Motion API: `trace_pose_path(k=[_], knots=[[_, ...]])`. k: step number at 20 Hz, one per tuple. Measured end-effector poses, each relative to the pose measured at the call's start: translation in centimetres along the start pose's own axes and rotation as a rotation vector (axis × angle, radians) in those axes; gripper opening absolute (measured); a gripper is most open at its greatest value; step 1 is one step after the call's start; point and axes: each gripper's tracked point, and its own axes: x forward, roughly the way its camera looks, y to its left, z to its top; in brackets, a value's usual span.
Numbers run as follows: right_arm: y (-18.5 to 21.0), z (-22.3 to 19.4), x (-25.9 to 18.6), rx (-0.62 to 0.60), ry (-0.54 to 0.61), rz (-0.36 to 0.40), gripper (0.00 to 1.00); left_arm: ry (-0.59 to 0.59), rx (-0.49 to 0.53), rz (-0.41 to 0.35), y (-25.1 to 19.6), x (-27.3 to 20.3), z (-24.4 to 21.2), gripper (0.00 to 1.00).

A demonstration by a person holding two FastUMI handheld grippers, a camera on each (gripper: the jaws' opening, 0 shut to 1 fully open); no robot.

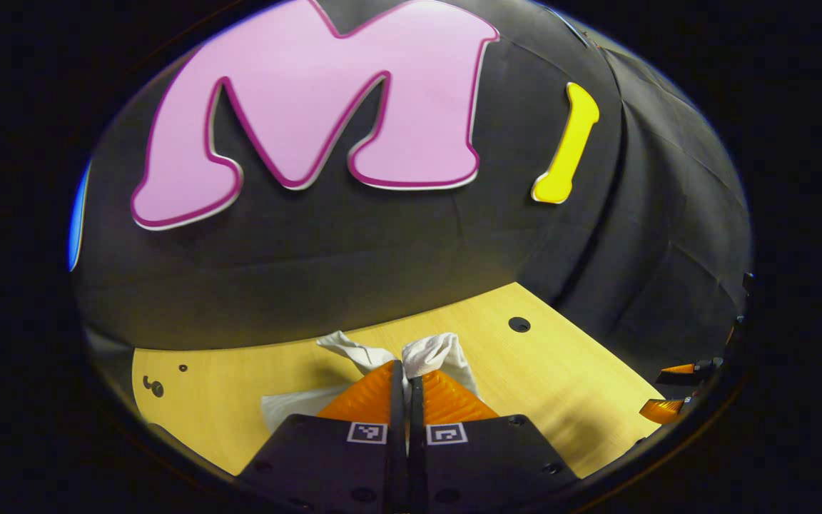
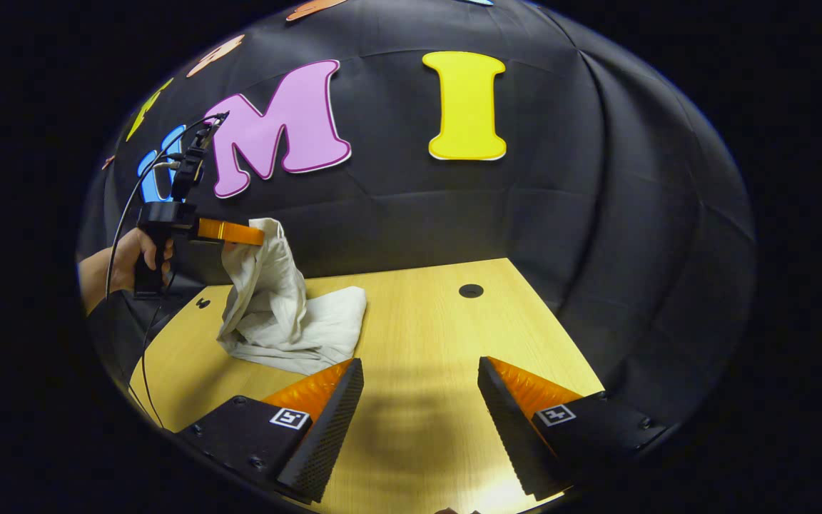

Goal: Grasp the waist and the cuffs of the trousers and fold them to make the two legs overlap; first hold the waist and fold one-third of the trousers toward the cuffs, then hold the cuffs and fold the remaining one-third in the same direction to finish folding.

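Right gripper view, operator: what is the state of the right gripper (image 2: 418, 389)?

Inspector: Its fingers stand wide apart above the bare wooden counter (image 2: 425, 335), gripping nothing.

Operator: And beyond it?

Inspector: The white trousers (image 2: 290, 314) lie bunched at the counter's far left. One end is lifted by the left gripper (image 2: 257, 235), held in a hand (image 2: 129, 260).

Operator: Left gripper view?

Inspector: Fingers (image 1: 364, 396) together, clamped on trouser cloth.
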Motion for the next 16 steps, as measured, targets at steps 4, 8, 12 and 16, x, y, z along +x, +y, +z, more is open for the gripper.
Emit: trace_pose_path(k=[4, 8, 12, 16], knots=[[-0.6, 0.2, -0.6, 0.032, -0.006, -0.012, 0.99, 0.056, 0.008, -0.048, -4.0, 2.4, -2.1, 0.06], [-0.3, 0.0, -1.8, 0.008, -0.009, -0.007, 0.99, 0.106, -0.012, -0.063, -6.2, 4.5, -4.6, 0.09], [0.4, -0.5, -2.6, 0.008, -0.003, 0.010, 0.98, 0.109, -0.069, -0.103, -8.0, 3.8, -5.7, 0.37], [1.4, -0.4, -4.4, 0.010, -0.010, 0.021, 0.99, 0.062, -0.080, -0.102, -7.4, -0.3, -5.8, 0.68]])
